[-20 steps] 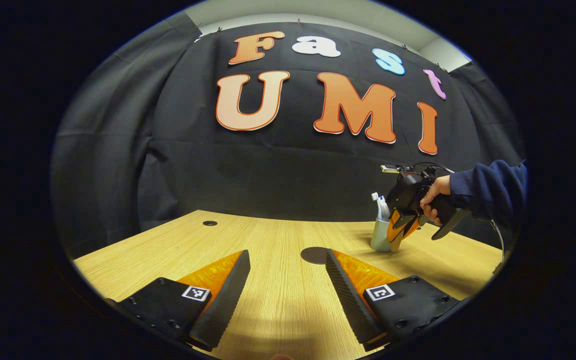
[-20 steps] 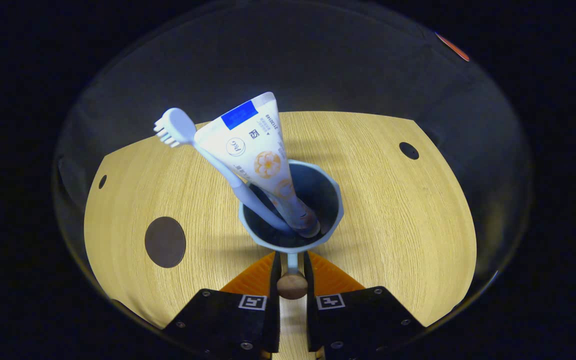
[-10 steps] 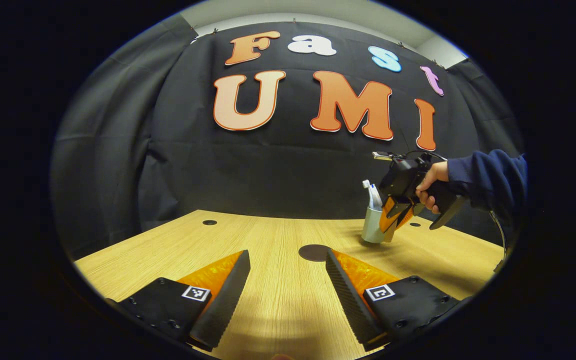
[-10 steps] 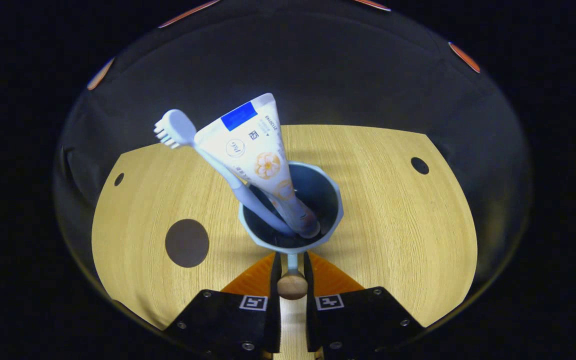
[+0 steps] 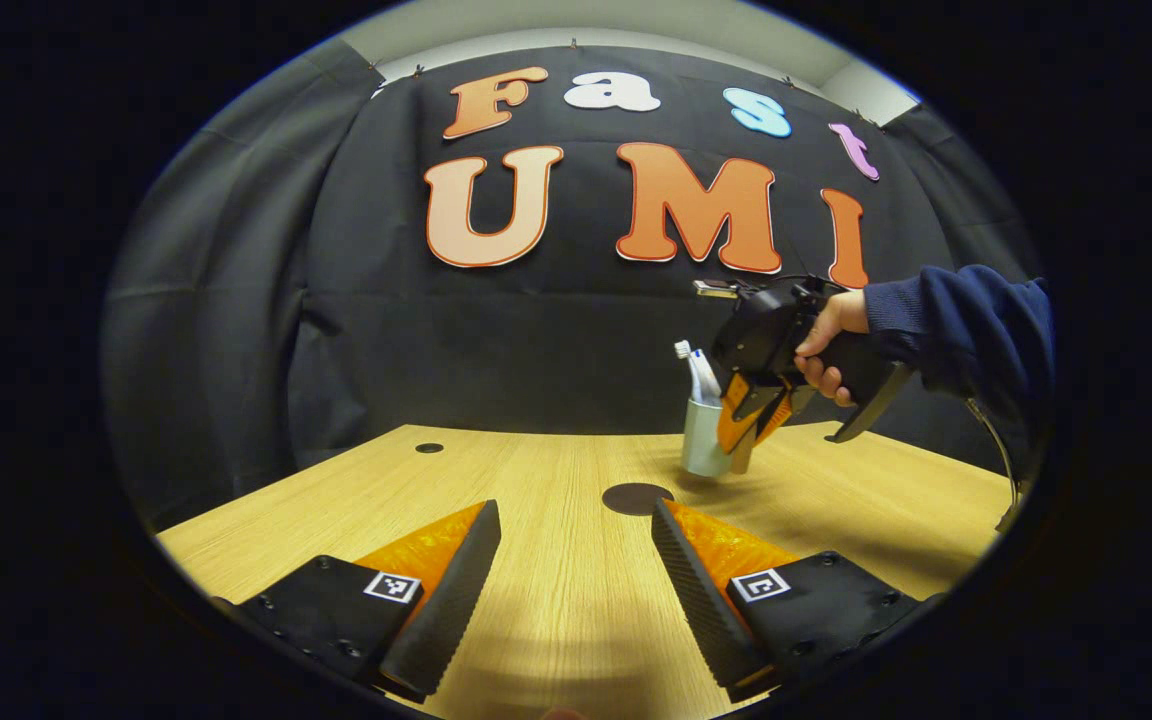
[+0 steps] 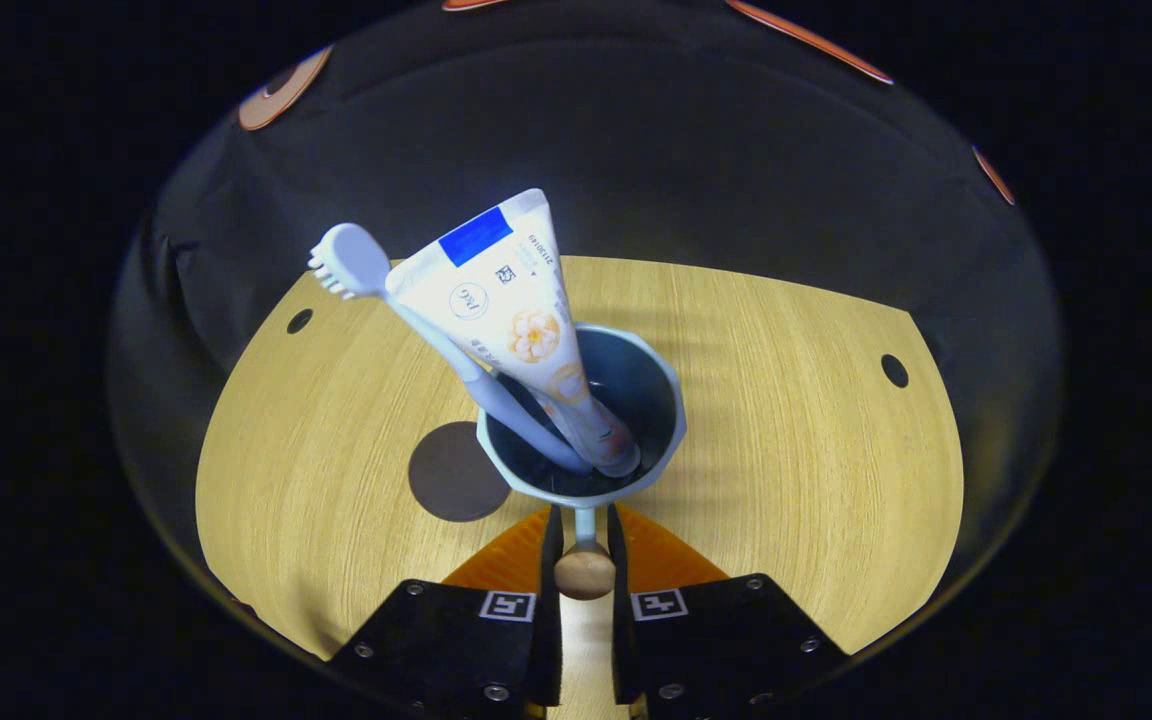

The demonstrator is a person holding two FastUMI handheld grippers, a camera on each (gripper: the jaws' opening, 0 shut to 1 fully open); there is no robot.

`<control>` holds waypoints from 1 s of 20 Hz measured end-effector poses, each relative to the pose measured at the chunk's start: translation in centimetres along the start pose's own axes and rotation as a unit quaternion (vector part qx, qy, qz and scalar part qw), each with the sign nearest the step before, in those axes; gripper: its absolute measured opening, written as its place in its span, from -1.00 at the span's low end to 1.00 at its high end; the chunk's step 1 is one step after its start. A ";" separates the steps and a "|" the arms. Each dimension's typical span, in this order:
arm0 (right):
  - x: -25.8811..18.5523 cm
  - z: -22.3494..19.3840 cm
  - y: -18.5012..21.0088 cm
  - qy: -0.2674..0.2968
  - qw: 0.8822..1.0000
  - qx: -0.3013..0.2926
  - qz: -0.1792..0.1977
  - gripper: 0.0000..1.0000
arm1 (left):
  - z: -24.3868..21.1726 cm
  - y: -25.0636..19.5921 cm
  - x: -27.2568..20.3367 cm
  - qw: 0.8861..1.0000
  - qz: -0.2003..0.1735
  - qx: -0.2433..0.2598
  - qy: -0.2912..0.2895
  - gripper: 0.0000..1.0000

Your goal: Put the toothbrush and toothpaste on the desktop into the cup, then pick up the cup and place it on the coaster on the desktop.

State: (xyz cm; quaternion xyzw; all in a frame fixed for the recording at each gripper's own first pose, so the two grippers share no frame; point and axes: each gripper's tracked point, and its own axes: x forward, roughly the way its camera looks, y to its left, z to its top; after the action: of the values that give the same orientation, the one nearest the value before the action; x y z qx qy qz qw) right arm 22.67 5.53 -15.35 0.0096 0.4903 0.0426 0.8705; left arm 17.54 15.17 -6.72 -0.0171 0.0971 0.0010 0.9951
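- My right tongs (image 6: 584, 560) are nearly closed, both fingers pressing on the cup's handle, whose round wooden knob (image 6: 584, 574) sits between them.
- In the left gripper view, those right tongs (image 5: 751, 425) carry the cup (image 5: 704, 452) above the counter (image 5: 556, 560), a hand (image 5: 821, 345) in a dark blue sleeve (image 5: 956, 320) on the grip.
- My left tongs (image 5: 576, 570) stand wide apart, holding nothing, low over the bare counter.
- The cup (image 6: 581, 415) hangs upright, mouth up, just beside the dark round coaster (image 6: 456, 470) and above it, toward the coaster's right edge in the right gripper view.
- The toothbrush (image 6: 426, 340) stands in the cup, its long axis leaning up and left, bristle head on top facing left.
- The toothpaste (image 6: 521, 320) stands beside it, cap end down in the cup, flat crimped end up, leaning the same way.
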 end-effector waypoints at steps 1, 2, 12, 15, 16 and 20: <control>0.1 -0.1 0.0 -0.003 1.000 -0.004 0.005 -0.60 | -0.1 0.0 -0.1 1.000 0.000 0.001 0.000 0.94; 0.2 -0.1 0.0 -0.002 1.000 -0.010 0.010 -0.60 | -0.5 -0.3 -0.7 1.000 0.001 0.000 0.001 0.94; 0.8 -0.2 -0.3 0.008 0.999 -0.043 0.031 -0.60 | -0.8 -0.9 -0.8 1.000 0.013 -0.015 0.010 0.94; 1.1 -0.5 -0.2 0.015 0.998 -0.053 0.033 -0.60 | -0.7 -1.1 -0.9 1.000 0.018 -0.020 0.014 0.94; 1.3 -0.6 -0.2 0.017 0.998 -0.057 0.034 -0.60 | -0.7 -1.2 -0.8 0.999 0.020 -0.022 0.015 0.94; 1.3 -0.5 -0.2 0.023 0.997 -0.065 0.032 -0.60 | -0.6 -1.2 -0.7 0.999 0.025 -0.027 0.020 0.94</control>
State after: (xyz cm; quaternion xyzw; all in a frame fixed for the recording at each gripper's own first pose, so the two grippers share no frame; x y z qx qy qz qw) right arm 22.92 5.38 -16.78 -0.0327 0.5059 0.1023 0.8559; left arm 16.79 13.92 -7.10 -0.0413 0.1174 0.0284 0.9918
